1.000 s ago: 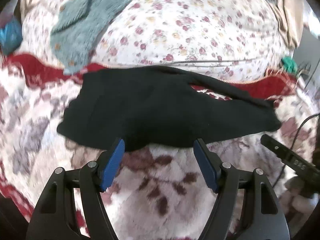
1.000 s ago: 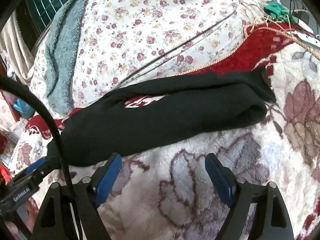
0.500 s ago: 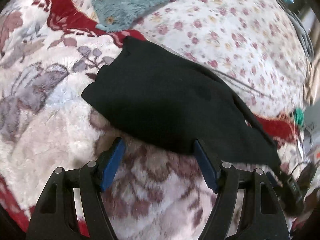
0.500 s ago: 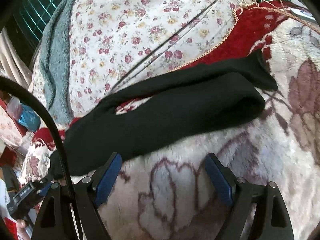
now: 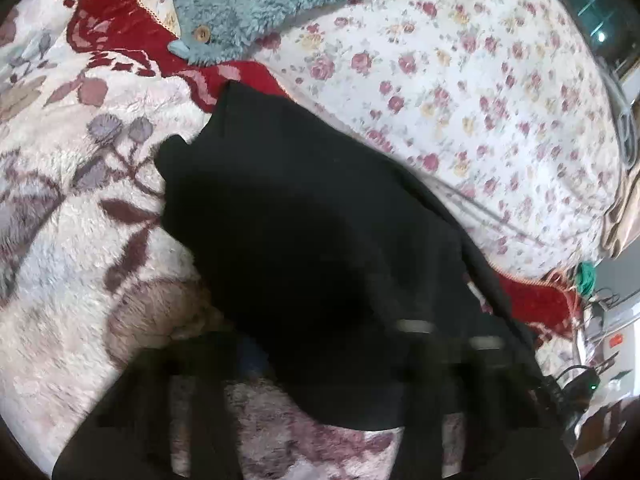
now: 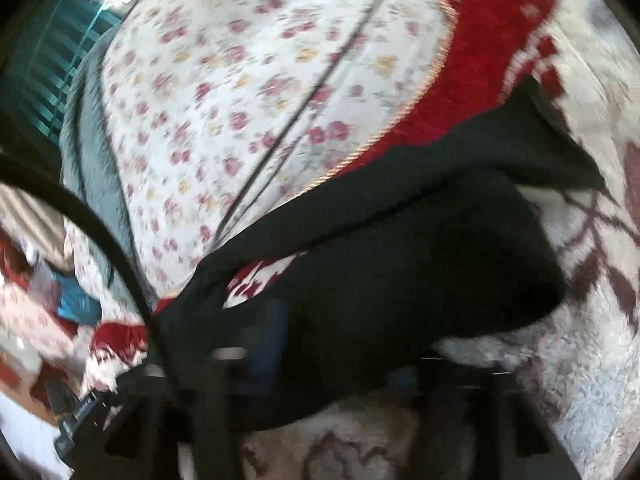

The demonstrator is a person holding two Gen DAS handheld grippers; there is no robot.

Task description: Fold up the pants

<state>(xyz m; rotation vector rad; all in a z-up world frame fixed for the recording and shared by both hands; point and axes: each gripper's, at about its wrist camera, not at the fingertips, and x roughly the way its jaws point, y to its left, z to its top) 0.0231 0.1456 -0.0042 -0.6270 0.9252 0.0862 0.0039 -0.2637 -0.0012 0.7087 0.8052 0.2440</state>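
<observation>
The pants (image 5: 320,240) lie lengthwise across both grippers, near edge over the jaws; whether either pair has closed cannot be told through blur

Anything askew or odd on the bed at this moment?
The black pants lie unevenly: the two layers gape, so a patch of the red-and-white blanket shows through between them, and one thin strip runs off toward the far end. Both views are motion-blurred, so each claw's state is unreadable. Nothing looks spilled or damaged.
</observation>
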